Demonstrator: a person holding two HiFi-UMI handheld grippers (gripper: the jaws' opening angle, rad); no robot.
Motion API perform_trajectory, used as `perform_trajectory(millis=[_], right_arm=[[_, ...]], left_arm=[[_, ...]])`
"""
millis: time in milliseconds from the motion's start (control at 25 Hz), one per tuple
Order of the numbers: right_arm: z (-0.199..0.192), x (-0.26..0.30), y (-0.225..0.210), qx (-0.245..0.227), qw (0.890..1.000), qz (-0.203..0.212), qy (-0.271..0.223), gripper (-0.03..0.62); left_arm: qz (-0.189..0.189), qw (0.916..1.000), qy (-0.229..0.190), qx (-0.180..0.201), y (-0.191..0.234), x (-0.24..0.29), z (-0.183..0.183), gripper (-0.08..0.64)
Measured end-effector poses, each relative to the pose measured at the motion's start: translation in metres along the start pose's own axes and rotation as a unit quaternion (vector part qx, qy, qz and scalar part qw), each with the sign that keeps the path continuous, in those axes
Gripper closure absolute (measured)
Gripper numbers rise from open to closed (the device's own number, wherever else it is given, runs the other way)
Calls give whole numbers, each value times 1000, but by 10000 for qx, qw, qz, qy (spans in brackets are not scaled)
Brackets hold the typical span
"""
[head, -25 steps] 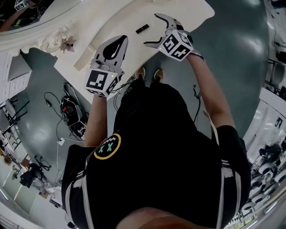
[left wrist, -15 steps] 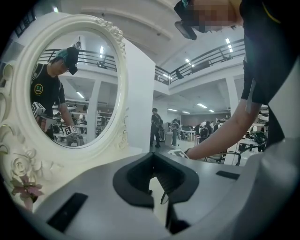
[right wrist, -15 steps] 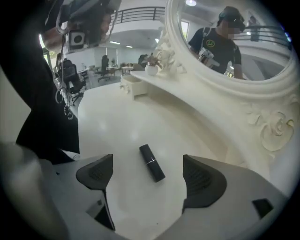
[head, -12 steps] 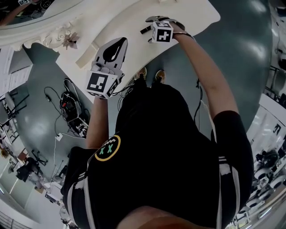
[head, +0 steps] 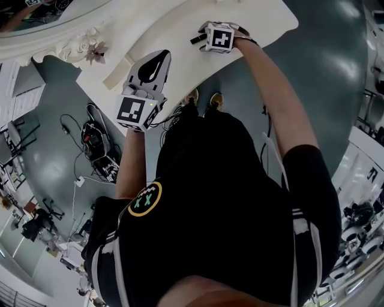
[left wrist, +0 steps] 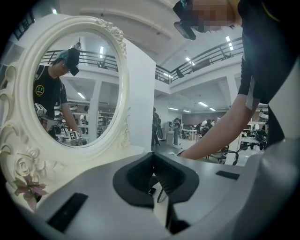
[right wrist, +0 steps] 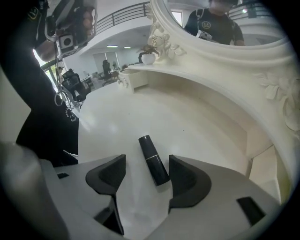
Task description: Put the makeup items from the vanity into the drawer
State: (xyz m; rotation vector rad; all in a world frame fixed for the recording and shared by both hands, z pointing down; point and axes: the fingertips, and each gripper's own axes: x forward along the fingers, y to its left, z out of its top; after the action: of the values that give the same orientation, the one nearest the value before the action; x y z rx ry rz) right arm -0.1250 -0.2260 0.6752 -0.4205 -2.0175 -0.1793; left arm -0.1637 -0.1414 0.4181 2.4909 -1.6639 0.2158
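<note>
While our right gripper [right wrist: 146, 158] hangs over the vanity top [right wrist: 187, 126], its jaws, just now closing, stand half apart around the black lipstick [right wrist: 153, 160] lying there, not gripping it. Our left gripper [left wrist: 154, 164] has its jaws together, empty.

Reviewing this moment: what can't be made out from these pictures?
- Head view: the lipstick is mostly hidden beneath the right gripper, whose jaws have just been closing either side of it.
- Head view: the mirror is cut off by the top edge.
- Left gripper view: the left gripper's own body hides the vanity top.
</note>
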Motion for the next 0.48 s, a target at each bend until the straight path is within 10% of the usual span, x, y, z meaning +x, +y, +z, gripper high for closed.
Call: perform_trajectory(millis=[480], right_arm=[[-3, -4, 15, 91, 9998, -119, -107, 476]], left_arm=[[-353, 9972, -319, 575, 7, 41, 15, 540]])
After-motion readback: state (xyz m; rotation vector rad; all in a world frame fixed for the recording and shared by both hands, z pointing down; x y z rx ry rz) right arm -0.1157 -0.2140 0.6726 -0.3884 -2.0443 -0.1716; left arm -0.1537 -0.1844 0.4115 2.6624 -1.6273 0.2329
